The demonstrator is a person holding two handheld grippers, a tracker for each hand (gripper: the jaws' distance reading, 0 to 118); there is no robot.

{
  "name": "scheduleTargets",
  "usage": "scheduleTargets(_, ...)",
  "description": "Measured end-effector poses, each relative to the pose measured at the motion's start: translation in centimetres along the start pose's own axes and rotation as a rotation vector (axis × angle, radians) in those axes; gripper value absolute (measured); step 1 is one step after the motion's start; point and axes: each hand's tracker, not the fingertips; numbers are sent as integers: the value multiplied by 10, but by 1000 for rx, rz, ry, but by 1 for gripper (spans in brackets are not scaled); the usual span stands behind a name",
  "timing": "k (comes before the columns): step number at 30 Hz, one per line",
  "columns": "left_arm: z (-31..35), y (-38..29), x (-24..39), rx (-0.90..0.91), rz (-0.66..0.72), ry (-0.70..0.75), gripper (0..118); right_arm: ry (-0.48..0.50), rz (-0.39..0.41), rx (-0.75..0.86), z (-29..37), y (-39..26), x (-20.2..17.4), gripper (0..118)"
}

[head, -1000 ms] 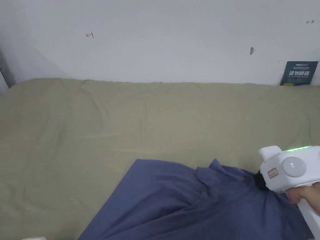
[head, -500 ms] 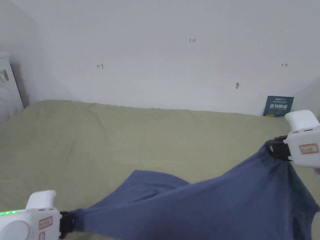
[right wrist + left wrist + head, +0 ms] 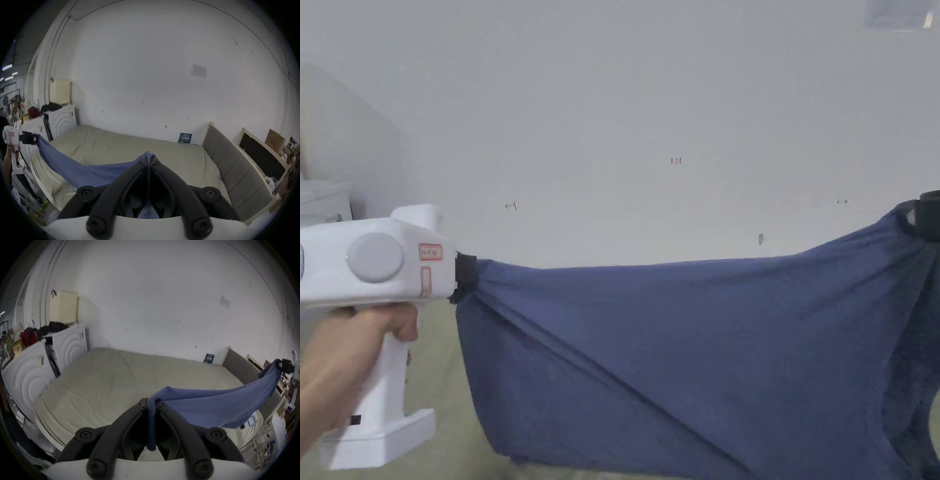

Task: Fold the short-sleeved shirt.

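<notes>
A blue shirt (image 3: 687,350) hangs stretched in the air between my two grippers, above the bed. My left gripper (image 3: 466,276) is shut on the shirt's left corner, with a hand around its white handle. My right gripper (image 3: 915,215) is shut on the right corner at the frame's right edge. In the left gripper view the blue shirt (image 3: 211,405) is pinched between the black jaws of the left gripper (image 3: 152,403) and runs off to the right gripper (image 3: 280,365). In the right gripper view the shirt (image 3: 78,168) spans from the right gripper (image 3: 148,160) to the left gripper (image 3: 34,139).
A bed with an olive sheet (image 3: 123,379) lies below the shirt, against a white wall (image 3: 650,112). White appliances (image 3: 32,369) stand at its left end, a grey padded headboard (image 3: 235,164) at its right. A dark booklet (image 3: 185,138) leans on the wall.
Both grippers have risen, lifting the shirt off the bed and pulling it taut between them. The head camera has tilted upward toward the wall.
</notes>
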Motion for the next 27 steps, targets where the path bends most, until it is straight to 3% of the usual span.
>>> scheduleTargets(3, 5, 23, 8, 25, -4, 21, 5, -6, -41, 15, -4, 13, 5, 2)
scheduleTargets(11, -13, 62, 16, 36, -4, 72, 5, -36, -47, 16, -42, 39, 1, 2)
scheduleTargets(27, -130, 128, 41, 66, -5, 183, 5, -125, 29, 8, -170, 116, -1, 2)
